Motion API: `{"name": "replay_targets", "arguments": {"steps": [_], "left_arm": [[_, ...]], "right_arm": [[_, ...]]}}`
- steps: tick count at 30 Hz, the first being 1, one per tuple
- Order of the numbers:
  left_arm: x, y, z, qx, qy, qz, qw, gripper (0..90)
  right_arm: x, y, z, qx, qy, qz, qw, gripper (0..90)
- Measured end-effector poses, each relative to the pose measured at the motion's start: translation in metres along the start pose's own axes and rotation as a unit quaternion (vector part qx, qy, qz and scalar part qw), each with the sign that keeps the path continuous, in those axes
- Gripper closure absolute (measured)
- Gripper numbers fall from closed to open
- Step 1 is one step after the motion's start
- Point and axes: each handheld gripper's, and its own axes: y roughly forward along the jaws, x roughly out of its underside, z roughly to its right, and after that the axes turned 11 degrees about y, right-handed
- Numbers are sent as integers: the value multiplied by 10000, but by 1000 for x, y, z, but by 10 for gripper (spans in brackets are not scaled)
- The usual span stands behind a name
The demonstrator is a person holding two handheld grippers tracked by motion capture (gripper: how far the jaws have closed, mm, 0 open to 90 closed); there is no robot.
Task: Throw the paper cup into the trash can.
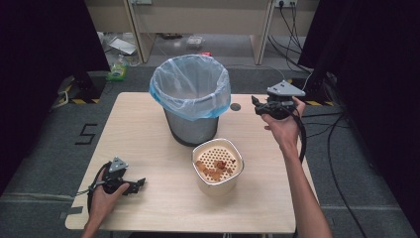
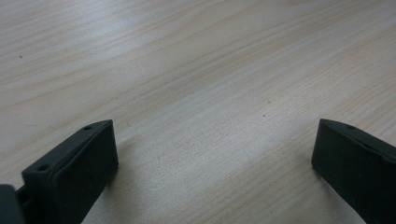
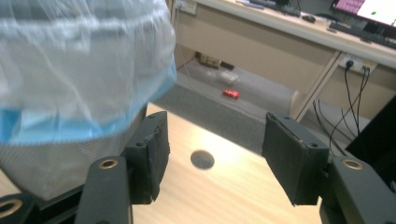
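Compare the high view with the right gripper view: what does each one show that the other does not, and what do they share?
High view alone: the white perforated container holding brown scraps, the left gripper resting low at the near left of the table, and the person's forearms.

Right gripper view alone: the right gripper seen close, jaws apart with nothing between them, and a monitor on the desk behind.

Both: the mesh bin with its blue liner bag, the wooden table, the round dark spot on the table, and a small red object on the floor.
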Motion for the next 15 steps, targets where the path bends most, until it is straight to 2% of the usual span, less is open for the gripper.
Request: {"name": "replay_targets", "arguments": {"steps": [2,15], "left_arm": [[0,0,0,1,11,-7,10000,0],[0,0,0,-2,-1,-2,10000,0]], "right_arm": [[8,-3,2,33,-25,-59,10000,402],[52,-27,7,-70,235,-228,9994,368]]}}
